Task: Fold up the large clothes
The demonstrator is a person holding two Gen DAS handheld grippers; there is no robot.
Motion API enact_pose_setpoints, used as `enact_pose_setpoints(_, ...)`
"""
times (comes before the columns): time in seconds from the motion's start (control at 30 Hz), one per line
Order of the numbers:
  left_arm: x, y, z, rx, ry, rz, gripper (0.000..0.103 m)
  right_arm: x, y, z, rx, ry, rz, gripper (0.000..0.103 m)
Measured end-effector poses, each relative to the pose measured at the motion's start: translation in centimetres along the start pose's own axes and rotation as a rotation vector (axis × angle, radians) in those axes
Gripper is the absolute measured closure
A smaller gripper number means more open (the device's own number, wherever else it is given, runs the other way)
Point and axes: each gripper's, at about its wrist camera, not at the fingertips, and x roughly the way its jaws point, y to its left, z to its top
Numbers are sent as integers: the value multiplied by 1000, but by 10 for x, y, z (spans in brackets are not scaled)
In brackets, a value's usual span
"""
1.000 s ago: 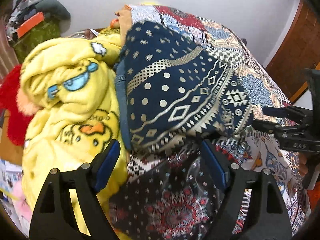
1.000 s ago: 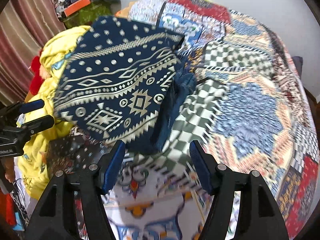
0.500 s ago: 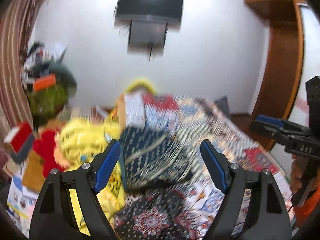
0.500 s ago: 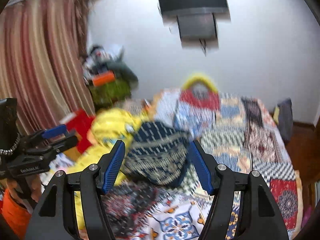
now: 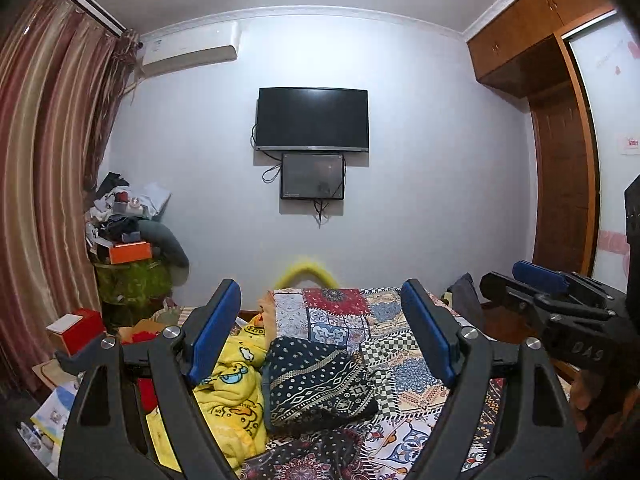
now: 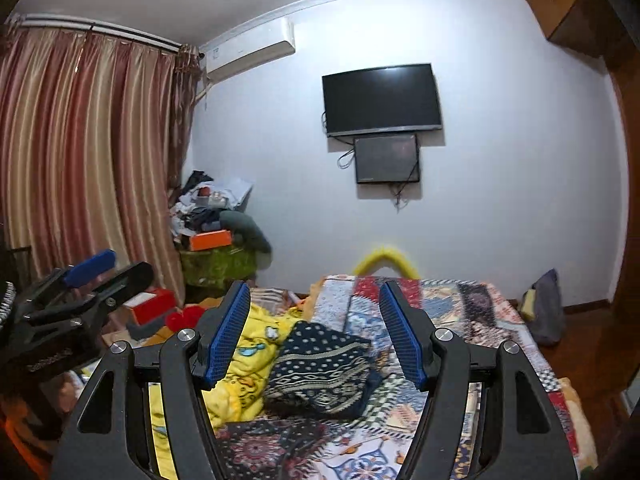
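Folded navy garment [image 5: 316,380] lies on patchwork bedspread [image 5: 404,364].

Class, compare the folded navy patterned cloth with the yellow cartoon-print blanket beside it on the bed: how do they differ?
The folded navy patterned cloth is a neat, compact bundle; the yellow cartoon-print blanket lies crumpled and spread out. The navy cloth bears pale dots and geometric bands; the yellow blanket shows cartoon figures. Both rest on the patchwork bedspread.

Folded navy patterned garment [image 5: 316,380], apparently trousers, lying flat

Navy, cream-patterned folded garment [image 5: 316,380]
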Motion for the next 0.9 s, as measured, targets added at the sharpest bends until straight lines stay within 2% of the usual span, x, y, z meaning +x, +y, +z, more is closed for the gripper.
enact_pose_setpoints(0.07,-3,-1,-2,2,-1,10,16,1,0,-2,-7,3,-6,33)
enact_pose_setpoints(0.13,-5,-3,-3,12,-9,24,10,-3,1,0,-4,3,-16,22)
enact_pose_setpoints(0.2,-5,-6,-4,23,-12,36,1,-4,0,1,1,3,-31,17)
enact_pose_setpoints(0.37,-4,-10,-10,27,3,30,1,-4,-3,0,3,-16,-66,0)
enact_pose_setpoints(0.9,2,0,-16,3,29,38,0,-9,-4,-8,1,-14,-87,0)
